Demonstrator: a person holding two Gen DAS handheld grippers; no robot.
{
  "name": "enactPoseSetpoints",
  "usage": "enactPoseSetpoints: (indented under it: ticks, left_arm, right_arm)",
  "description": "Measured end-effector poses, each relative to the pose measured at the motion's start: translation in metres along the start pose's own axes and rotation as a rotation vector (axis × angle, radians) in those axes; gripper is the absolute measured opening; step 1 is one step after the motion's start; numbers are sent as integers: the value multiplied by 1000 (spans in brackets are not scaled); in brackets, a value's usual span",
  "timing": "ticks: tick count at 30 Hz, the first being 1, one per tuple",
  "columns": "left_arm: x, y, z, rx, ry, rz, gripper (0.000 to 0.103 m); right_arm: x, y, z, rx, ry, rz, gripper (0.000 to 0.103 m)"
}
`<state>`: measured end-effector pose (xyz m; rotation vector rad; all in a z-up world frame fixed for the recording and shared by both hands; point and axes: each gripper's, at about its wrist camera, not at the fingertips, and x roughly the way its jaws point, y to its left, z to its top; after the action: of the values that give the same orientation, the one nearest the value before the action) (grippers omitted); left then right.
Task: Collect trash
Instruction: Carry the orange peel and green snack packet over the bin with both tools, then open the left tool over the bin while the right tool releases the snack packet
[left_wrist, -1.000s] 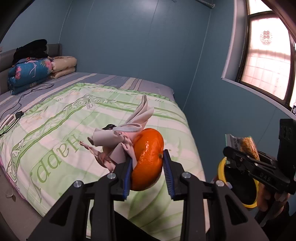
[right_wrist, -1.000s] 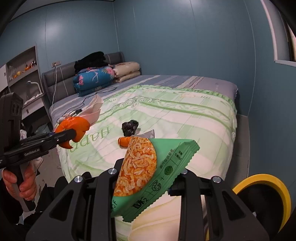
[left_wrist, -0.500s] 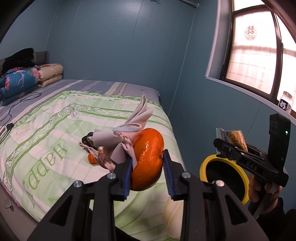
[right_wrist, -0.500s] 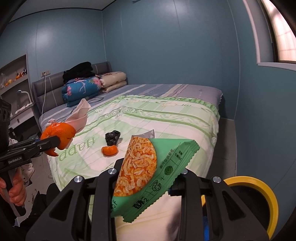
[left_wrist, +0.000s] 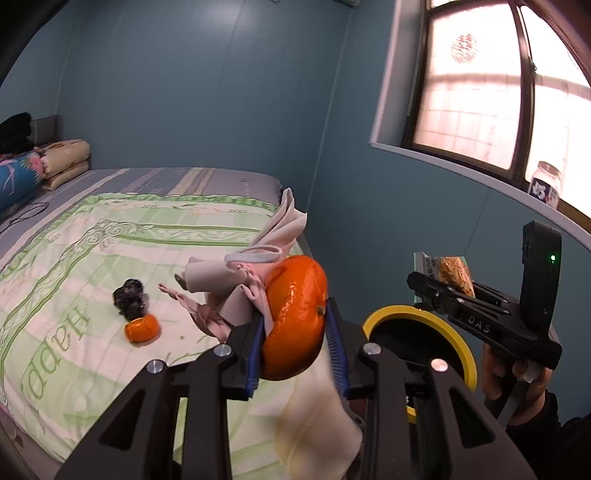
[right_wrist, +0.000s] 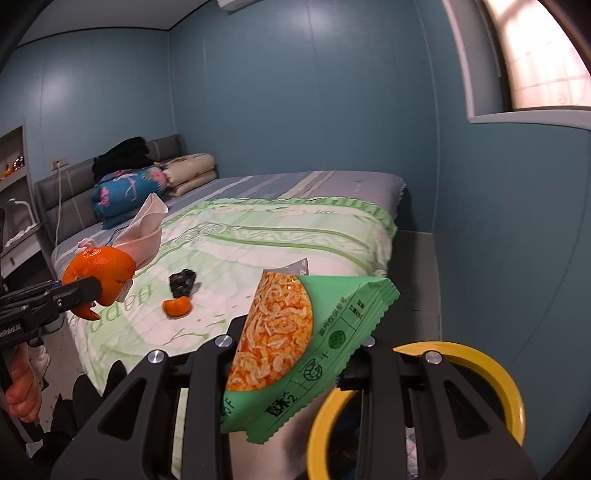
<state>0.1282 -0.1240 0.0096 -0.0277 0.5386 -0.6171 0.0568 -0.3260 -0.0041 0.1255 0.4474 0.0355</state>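
My left gripper is shut on an orange peel with a crumpled pink tissue bunched against it. It also shows at the left of the right wrist view. My right gripper is shut on a green snack wrapper, and it shows in the left wrist view just above the yellow-rimmed trash bin. The bin's rim sits at the lower right below the wrapper. A small orange piece and a black crumpled scrap lie on the bed.
The bed with a green-and-white quilt fills the left; folded bedding is piled at its head. A blue wall and a window sill with a jar are at the right. The bin stands on the floor by the bed's foot corner.
Both grippers have swung right, toward the foot of the bed. The yellow bin has come further into both views, and the right gripper with the wrapper now hangs over its rim.
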Motion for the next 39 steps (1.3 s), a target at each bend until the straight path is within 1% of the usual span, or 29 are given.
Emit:
enactPoseSetpoints:
  ticks: [7, 14, 21, 25, 31, 36, 39]
  left_arm:
    - [17, -25, 8, 54, 17, -37, 29]
    - [37, -52, 9, 101, 46, -86, 29]
    - [67, -74, 7, 135, 92, -141, 29]
    - [90, -86, 3, 134, 138, -171, 29]
    - [122, -105, -12, 119, 208, -215, 29]
    - [148, -120, -34, 125, 306, -237, 29]
    - [159, -124, -44, 111, 360, -256, 29]
  right_arm:
    - [-9, -25, -3, 35, -13, -52, 27]
    - [-13, -52, -7, 95, -1, -116, 27]
    - [-19, -74, -8, 160, -3, -168, 27]
    - [-24, -87, -7, 195, -5, -208, 27]
    - [-23, -102, -14, 250, 20, -243, 28]
    - [-24, -110, -17, 280, 32, -245, 29]
    - [-23, -114, -19, 300, 39, -234, 29]
